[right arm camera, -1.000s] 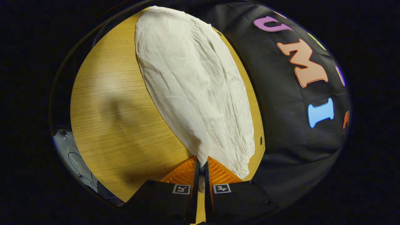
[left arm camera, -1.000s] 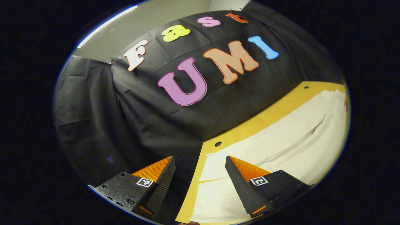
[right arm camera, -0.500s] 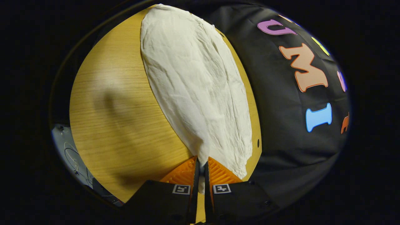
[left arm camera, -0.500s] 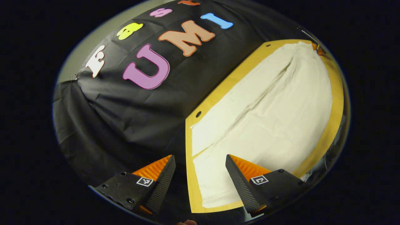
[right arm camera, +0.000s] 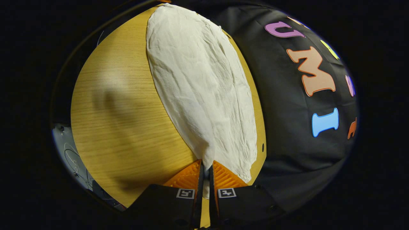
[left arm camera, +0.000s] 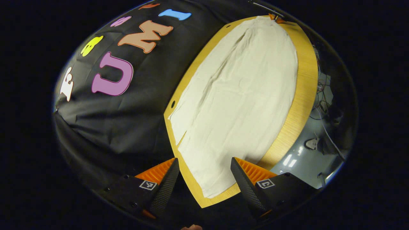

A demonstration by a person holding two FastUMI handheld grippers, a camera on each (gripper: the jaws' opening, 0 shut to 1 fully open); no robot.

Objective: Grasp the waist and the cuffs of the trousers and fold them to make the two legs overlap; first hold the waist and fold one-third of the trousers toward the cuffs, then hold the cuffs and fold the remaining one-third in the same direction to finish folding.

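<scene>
Lying lengthwise along the wooden bench (right arm camera: 121,121), the cream trousers (right arm camera: 204,95) stretch away from the right gripper (right arm camera: 204,172) toward the far end, close to the bench edge that runs beside the black cloth wall (right arm camera: 297,143). In the right gripper view the two fingers are pressed together on the near end of the fabric, which rises slightly into the pinch; the cloth is rumpled with fine wrinkles. Bare wood lies wide to the left of the garment there.

In the left gripper view the trousers (left arm camera: 236,105) show from the other end, flat on the bench (left arm camera: 303,95), with a long crease running down them and a second layer edge peeking out on the wall side near the cuffs. The left gripper (left arm camera: 204,174) hangs above the near end with its fingers wide apart, touching nothing; the cuff end sits between them in the picture. A grey floor (left arm camera: 300,163) with loose cables (left arm camera: 322,89) lies beyond the bench's outer edge.
</scene>
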